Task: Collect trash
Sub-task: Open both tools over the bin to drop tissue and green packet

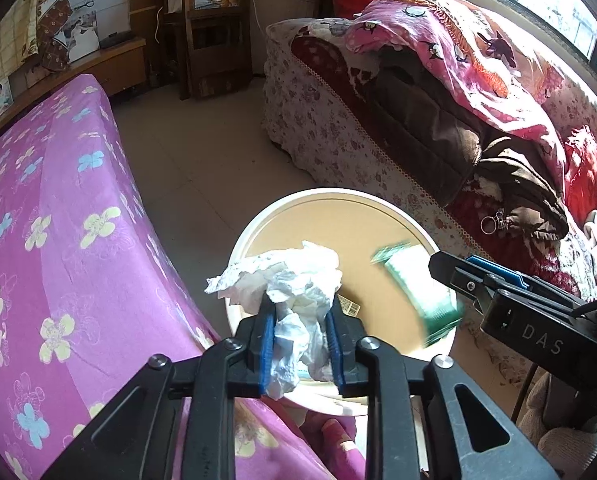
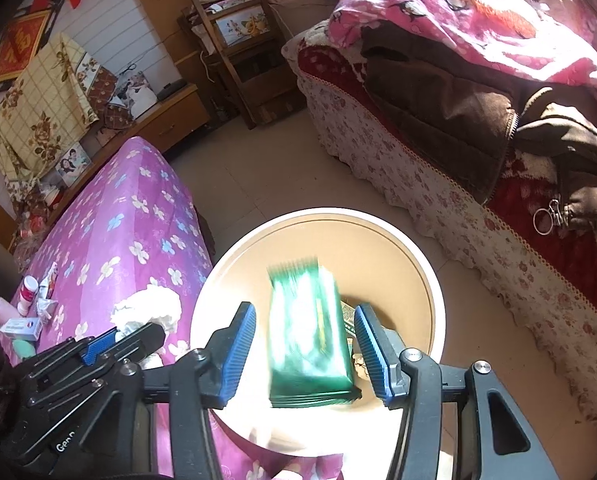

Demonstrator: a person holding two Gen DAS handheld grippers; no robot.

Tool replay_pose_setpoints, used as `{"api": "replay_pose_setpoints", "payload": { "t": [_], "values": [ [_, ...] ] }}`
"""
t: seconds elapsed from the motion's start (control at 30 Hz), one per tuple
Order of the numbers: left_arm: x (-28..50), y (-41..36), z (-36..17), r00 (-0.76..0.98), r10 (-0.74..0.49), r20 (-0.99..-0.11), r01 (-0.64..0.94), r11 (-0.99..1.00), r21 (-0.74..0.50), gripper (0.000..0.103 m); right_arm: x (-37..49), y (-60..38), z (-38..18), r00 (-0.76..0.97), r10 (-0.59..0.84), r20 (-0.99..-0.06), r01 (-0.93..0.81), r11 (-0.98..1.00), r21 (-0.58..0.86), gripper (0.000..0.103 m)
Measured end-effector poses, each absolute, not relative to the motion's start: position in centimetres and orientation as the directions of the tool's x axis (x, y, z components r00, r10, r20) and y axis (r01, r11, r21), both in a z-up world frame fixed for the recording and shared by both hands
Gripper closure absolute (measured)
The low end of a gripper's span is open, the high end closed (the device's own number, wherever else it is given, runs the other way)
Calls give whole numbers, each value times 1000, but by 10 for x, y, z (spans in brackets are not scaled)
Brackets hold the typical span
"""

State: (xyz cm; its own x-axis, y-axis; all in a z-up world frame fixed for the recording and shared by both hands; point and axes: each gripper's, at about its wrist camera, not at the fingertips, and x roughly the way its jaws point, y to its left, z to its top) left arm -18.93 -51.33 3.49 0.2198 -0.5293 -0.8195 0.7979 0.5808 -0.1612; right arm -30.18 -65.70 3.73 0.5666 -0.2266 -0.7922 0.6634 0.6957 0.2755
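Note:
My left gripper (image 1: 300, 320) is shut on a crumpled white tissue (image 1: 294, 280) and holds it over the near rim of a round white bin (image 1: 258, 224) with a tan inside. My right gripper (image 2: 304, 320) is open above the same bin (image 2: 434, 280). A green wrapper (image 2: 306, 320) is blurred between and below its fingers, free of both pads, inside the bin. The wrapper also shows in the left wrist view (image 1: 418, 284). The left gripper and tissue show in the right wrist view (image 2: 146, 312).
A table with a purple flowered cloth (image 1: 58, 220) stands left of the bin, with a small bottle (image 2: 28, 292), a box (image 2: 22, 328) and scraps on it. A sofa (image 2: 458, 200) with blankets and a brown jacket is on the right. Tiled floor lies between.

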Motion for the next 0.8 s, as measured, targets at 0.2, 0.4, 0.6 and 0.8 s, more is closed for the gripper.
{"api": "replay_pose_setpoints", "payload": {
  "t": [0.2,0.4,0.6,0.8],
  "values": [
    [-190,-514,35,211,-543,-813,800,574,-176,61,-304,-658,40,576,-235,-783,668,687,285,40],
    [-188,-511,37,196,-564,-802,787,578,-214,44,-304,-658,41,576,-239,-782,675,679,289,40],
    [-187,-511,36,195,-560,-805,784,582,-215,44,-306,-660,40,573,-240,-784,681,672,291,40],
    [-188,-509,35,195,-556,-808,785,583,-211,43,-305,-659,40,570,-241,-785,679,676,286,40]
  ]
}}
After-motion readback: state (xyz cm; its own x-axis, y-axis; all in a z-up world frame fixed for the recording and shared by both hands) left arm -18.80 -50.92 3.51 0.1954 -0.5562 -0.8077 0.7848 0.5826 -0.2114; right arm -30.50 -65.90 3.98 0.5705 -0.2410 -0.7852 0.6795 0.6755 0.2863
